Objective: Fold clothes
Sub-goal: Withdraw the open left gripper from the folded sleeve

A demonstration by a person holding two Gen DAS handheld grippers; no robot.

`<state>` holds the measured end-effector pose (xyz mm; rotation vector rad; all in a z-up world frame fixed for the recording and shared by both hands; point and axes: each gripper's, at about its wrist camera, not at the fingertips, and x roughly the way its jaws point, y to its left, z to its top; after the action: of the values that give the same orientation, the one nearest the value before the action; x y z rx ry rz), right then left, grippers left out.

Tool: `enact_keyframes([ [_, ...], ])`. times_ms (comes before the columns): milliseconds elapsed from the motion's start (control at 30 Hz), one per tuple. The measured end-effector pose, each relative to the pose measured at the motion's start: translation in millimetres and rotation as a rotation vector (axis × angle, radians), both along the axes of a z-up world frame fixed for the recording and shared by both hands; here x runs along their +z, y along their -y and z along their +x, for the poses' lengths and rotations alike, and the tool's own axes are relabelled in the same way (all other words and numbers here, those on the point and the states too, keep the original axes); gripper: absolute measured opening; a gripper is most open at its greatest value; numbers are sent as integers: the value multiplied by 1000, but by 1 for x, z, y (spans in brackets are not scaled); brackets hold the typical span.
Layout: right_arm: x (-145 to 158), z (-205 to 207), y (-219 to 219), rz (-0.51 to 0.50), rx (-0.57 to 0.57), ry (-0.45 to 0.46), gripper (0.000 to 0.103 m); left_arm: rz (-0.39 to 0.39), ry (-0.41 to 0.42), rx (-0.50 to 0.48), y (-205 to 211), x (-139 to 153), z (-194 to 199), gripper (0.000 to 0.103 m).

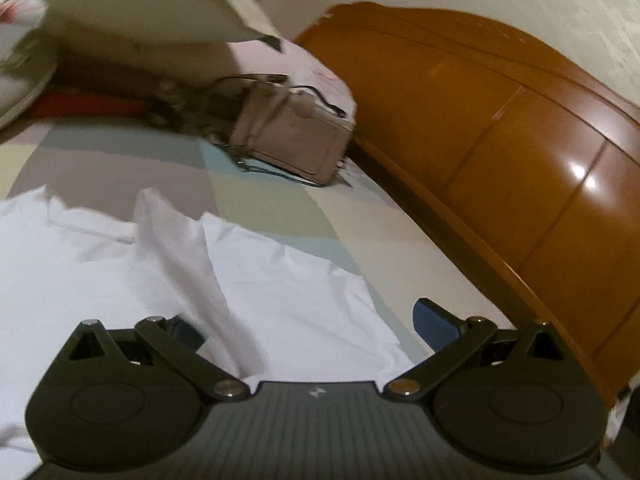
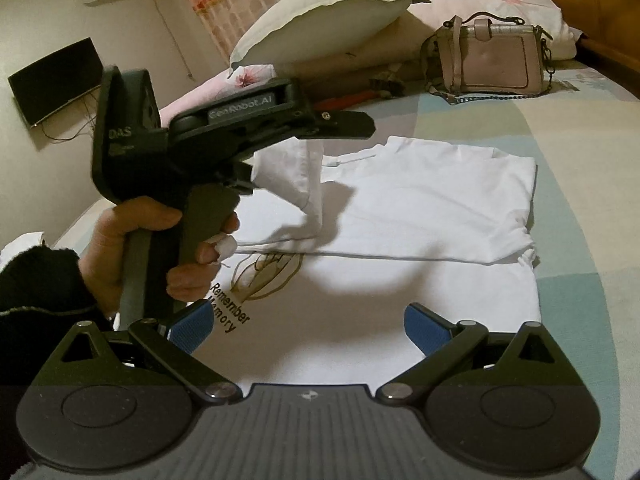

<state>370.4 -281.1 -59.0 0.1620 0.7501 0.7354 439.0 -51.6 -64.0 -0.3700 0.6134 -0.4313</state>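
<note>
Left gripper [image 1: 308, 320], held by a hand [image 2: 132, 240] in a dark sleeve, hovers over the left part of a white T-shirt [image 2: 420, 200] with its jaws spread wide. A raised ridge of cloth [image 1: 180, 248] stands between them and leans across the left blue pad [image 1: 186, 326], but nothing is clamped. Right gripper [image 2: 308, 326] is likewise open and empty, low over the near hem. The shirt lies on a pastel patchwork bedsheet [image 2: 580, 160], well short of the pink handbag [image 2: 492, 60] and cream pillow [image 2: 320, 16] at the far end, with the orange wooden headboard [image 1: 500, 120] off to the right. It looks partly folded: the right side is turned in to a straight edge, a crease runs left to right across the middle, and a sleeve flap [image 2: 308, 176] stands up on the far left beside the "Remember Memory" print [image 2: 232, 312]. I judge the fabric to be thin cotton, light, limp and not fragile, so it will sag and wrinkle from any single pinch and may drag the layers beneath. A hold looks safest on a doubled hem, sleeve edge or corner, pinched through all layers, with both tools lifting level.
</note>
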Motion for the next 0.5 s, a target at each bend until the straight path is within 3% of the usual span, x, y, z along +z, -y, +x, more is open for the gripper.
enact_keyframes([
  [333,-2,0,-4,-9,-2,-3,103,34,2,-63,1,17,3,102],
  [500,-1,2,-4,0,-27,0,103,125,2,-20,-18,20,-6,102],
])
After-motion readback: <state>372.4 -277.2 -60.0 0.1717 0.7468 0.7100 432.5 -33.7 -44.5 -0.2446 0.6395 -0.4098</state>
